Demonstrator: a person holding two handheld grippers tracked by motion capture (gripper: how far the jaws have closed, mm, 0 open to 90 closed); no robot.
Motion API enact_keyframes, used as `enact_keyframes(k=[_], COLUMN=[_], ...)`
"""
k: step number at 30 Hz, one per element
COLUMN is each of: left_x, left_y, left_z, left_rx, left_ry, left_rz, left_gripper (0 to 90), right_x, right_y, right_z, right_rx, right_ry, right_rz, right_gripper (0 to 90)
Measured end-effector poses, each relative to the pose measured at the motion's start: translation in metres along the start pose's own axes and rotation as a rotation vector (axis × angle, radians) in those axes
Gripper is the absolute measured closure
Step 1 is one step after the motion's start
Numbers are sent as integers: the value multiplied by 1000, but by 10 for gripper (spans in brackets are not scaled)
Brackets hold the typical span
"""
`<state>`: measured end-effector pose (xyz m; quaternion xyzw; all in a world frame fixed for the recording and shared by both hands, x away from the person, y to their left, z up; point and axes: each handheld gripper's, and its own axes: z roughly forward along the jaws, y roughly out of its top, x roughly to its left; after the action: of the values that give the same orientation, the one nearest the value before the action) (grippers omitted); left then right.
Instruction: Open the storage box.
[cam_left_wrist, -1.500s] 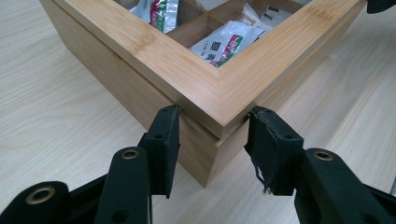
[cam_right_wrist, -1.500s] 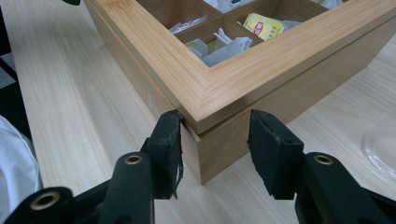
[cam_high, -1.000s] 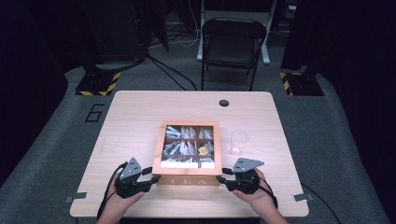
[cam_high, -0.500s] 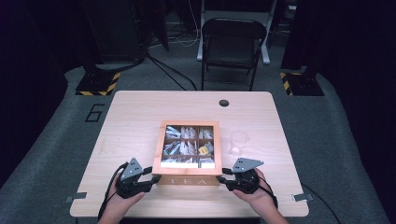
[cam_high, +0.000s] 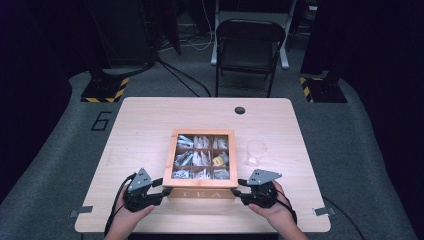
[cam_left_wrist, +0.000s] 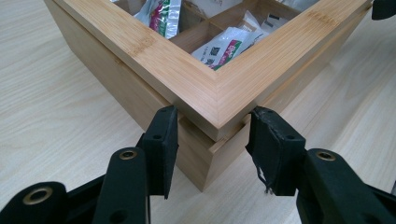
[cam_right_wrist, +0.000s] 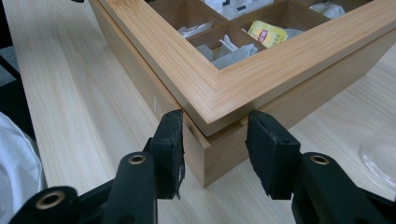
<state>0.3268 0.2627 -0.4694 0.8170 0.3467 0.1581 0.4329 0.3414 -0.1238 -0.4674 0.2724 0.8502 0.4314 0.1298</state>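
Two grippers sit at the near edge of the table (cam_high: 150, 125), one at each front corner of the wooden tea box (cam_high: 202, 192). The left gripper (cam_high: 159, 191) straddles the near-left corner; in the left gripper view its jaws stand on either side of that corner, the pads against or just beside the two walls under the lid's overhang, though whether they truly press I cannot tell. The right gripper (cam_high: 239, 194) straddles the near-right corner the same way, and its jaws have just been opening a little, with the corner between them; there too contact looks likely but a firm pinch is not clear. Both hands lie low on the tabletop behind their tools.

Farther in, the box lies near the middle of the table, its framed lid (cam_left_wrist: 219, 88) down on the base, with tea bags (cam_high: 200, 157) visible through it in nine compartments, one yellow packet (cam_right_wrist: 267, 33) among them. Just right of the box, apart from it, stands a clear glass (cam_high: 255, 153). Beyond that a dark round grommet (cam_high: 240, 110) is set in the far edge, and a folding chair (cam_high: 247, 50) stands on the floor behind.

Risk, as I judge it: a corner gives the pads slanted faces to bear on, so they could slide off if squeezed or lifted. Uneven effort between the hands could twist the box or shove it into the glass. Catching the overhang alone might lift the lid rather than the box.
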Motion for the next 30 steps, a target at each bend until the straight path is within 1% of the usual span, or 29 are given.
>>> enact_keyframes(k=[1,2,4,5,7,9,11,13,14,16,18,21,22,24,27,30], left_x=[1,0,1,1,2,3,4,4,4,4,5,5,5,5,6,7], left_y=[1,1,3,3,5,6,8,9,11,12,16,18,21,23,28,30], left_z=[-1,-1,-3,-3,-4,-6,-7,-8,-9,-9,-11,-12,-14,-15,-18,-18], left_rx=[6,0,-2,-17,-16,-3,-11,-9,-9,-2,-2,1,5,-1,-3,1], left_ry=[-5,-6,-11,-6,-10,-18,-17,-21,-13,-20,-13,-14,-13,-9,-14,-18], left_rz=[4,-4,-4,-14,-9,-2,-2,-5,1,-3,10,13,19,21,17,18], left_gripper=[528,527,527,527,527,523,518,515,510,506,503,502,502,503,503,501], right_x=[0,0,0,0,-1,-2,-3,-3,-4,-4,-5,-6,-7,-9,-10,-11], right_y=[1,1,3,4,5,7,8,9,10,11,13,14,16,18,21,24], right_z=[-1,-1,-3,-4,-4,-6,-7,-8,-9,-10,-11,-12,-13,-14,-16,-16], right_rx=[2,-8,-7,-12,-15,-20,-21,-25,-28,-26,-29,-29,-36,-44,-51,-43], right_ry=[-1,1,5,4,5,1,0,8,9,15,22,21,31,38,42,44], right_rz=[7,10,15,22,17,43,45,51,57,69,69,83,87,95,107,104], right_gripper=[558,558,558,559,559,556,556,556,556,556,556,556,556,556,556,553])
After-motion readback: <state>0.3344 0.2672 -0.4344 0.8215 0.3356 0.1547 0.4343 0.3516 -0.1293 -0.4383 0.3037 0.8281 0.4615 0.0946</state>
